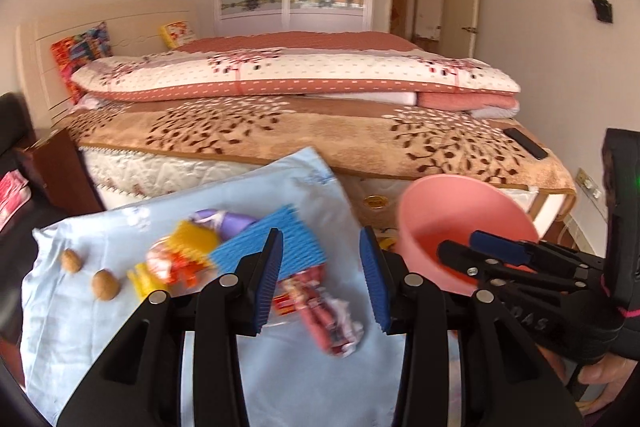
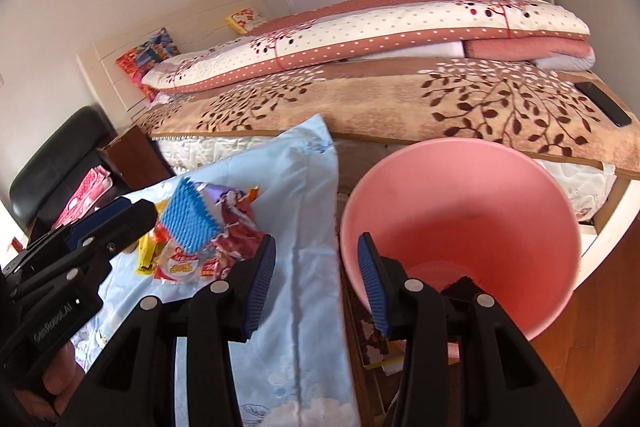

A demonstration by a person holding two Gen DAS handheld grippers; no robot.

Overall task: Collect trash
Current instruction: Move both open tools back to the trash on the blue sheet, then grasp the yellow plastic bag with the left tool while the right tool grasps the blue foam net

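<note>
Snack wrappers lie heaped on a light blue cloth [image 1: 280, 367]: a blue ridged packet [image 1: 276, 247], a yellow-orange one [image 1: 176, 259], a purple one [image 1: 224, 219] and a red one [image 1: 324, 315]. Two walnuts [image 1: 105, 285] sit to their left. My left gripper [image 1: 322, 283] hovers open over the red wrapper, holding nothing. A pink bin [image 2: 460, 219] stands to the right of the cloth with a dark item [image 2: 460, 287] at its bottom. My right gripper [image 2: 316, 283] is open and straddles the bin's near left rim without pressing it.
Behind the cloth is a bed with a brown leaf blanket [image 1: 320, 135], folded quilts and a black phone [image 1: 524, 143] near its edge. A dark wood nightstand [image 1: 60, 167] and a black chair [image 2: 60, 155] stand at the left. Wood floor [image 2: 592, 327] lies right of the bin.
</note>
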